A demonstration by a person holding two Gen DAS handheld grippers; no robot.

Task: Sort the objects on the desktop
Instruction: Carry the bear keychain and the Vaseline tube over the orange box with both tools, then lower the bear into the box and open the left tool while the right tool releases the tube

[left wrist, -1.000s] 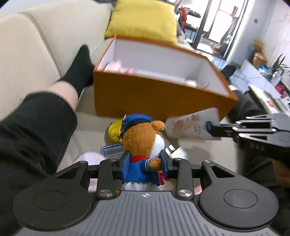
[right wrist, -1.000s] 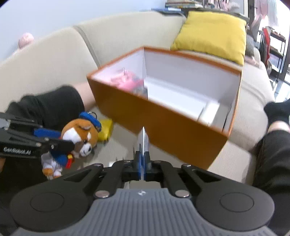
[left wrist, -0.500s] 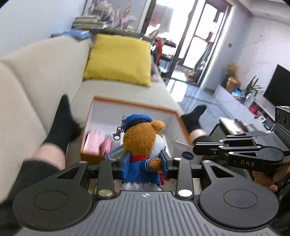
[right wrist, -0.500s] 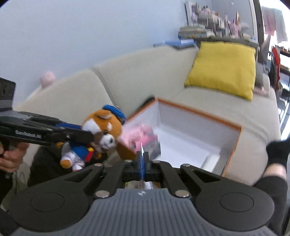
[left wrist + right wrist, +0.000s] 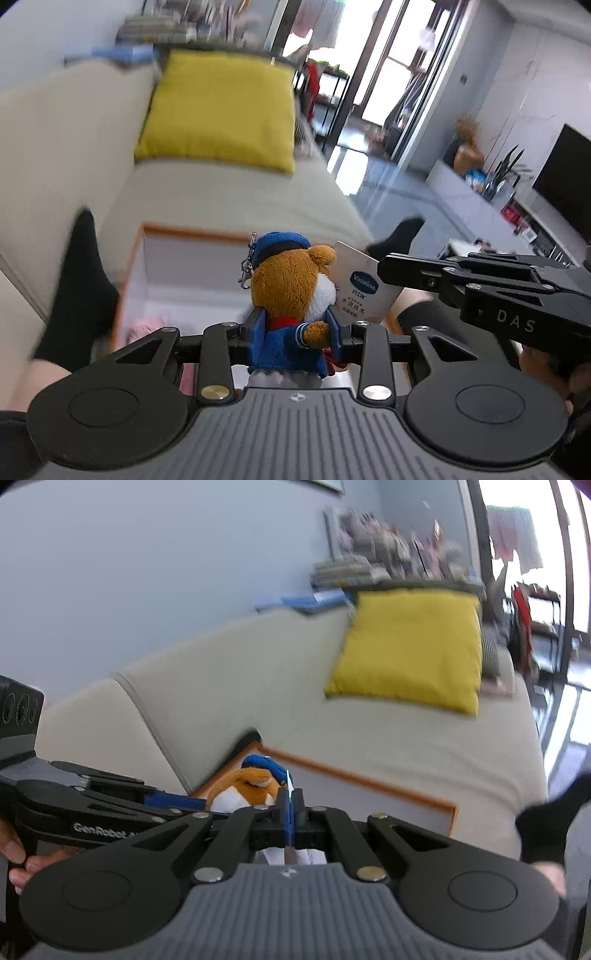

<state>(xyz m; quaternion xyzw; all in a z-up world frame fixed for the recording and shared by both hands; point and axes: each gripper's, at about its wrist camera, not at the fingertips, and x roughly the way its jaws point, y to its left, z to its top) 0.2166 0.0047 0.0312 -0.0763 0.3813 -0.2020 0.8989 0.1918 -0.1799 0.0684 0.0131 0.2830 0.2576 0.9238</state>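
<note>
Box (image 5: 192,266) sits on the sofa seat (image 5: 229,195), open side up, between the person's two socked feet: one foot (image 5: 77,288) left of it, the other (image 5: 399,236) beyond its right corner. Cushion (image 5: 221,110) lies farther back on the seat, against the backrest. Plush toy (image 5: 291,295) hangs above the box. Sachet (image 5: 360,288) is just right of the toy, touching its head. Small items (image 5: 144,328) lie inside the box at its near left corner.

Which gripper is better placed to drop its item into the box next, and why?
Probably left. The left gripper holds the bear directly above the box opening. The right gripper holds its sachet nearer the box's edge.
</note>
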